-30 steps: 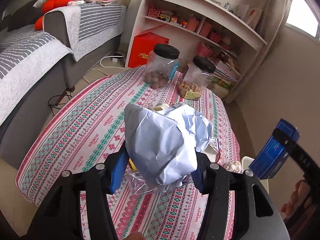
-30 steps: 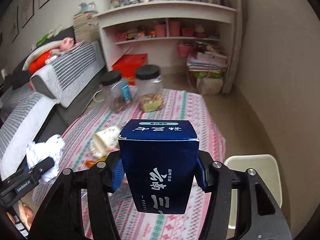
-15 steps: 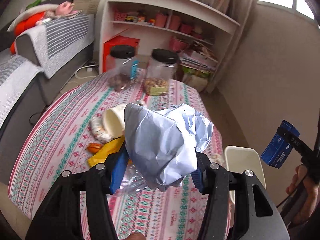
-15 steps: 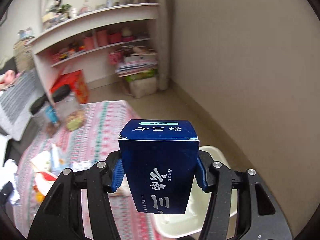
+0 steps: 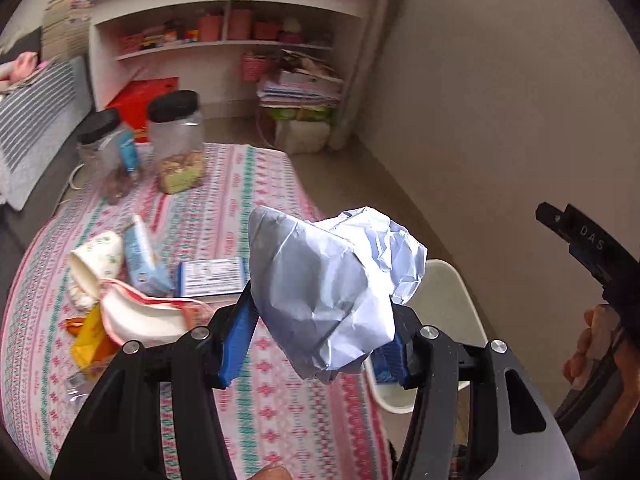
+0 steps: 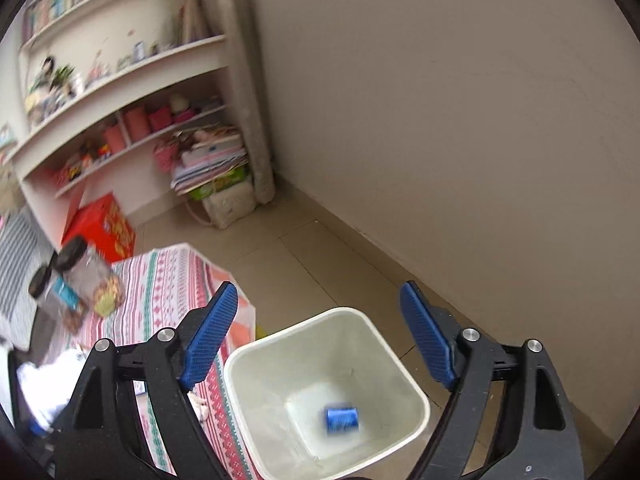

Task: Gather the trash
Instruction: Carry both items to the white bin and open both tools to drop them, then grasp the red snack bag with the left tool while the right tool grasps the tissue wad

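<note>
Trash: a crumpled paper wad [image 5: 332, 300], light and soft, sits mid-frame, pinched at its sides by the left gripper [image 5: 316, 340]. The right gripper [image 6: 320, 340] has just been opening, nothing between; a blue box [image 6: 341, 420] lies in the bin [image 6: 400, 364], lower centre.

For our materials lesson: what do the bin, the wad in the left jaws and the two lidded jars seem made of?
Bin: likely plastic, smooth cream walls with rounded corners. Wad: paper, matte white, sharply creased. Jars: clear, probably plastic, contents visible through the walls, under black lids.
</note>
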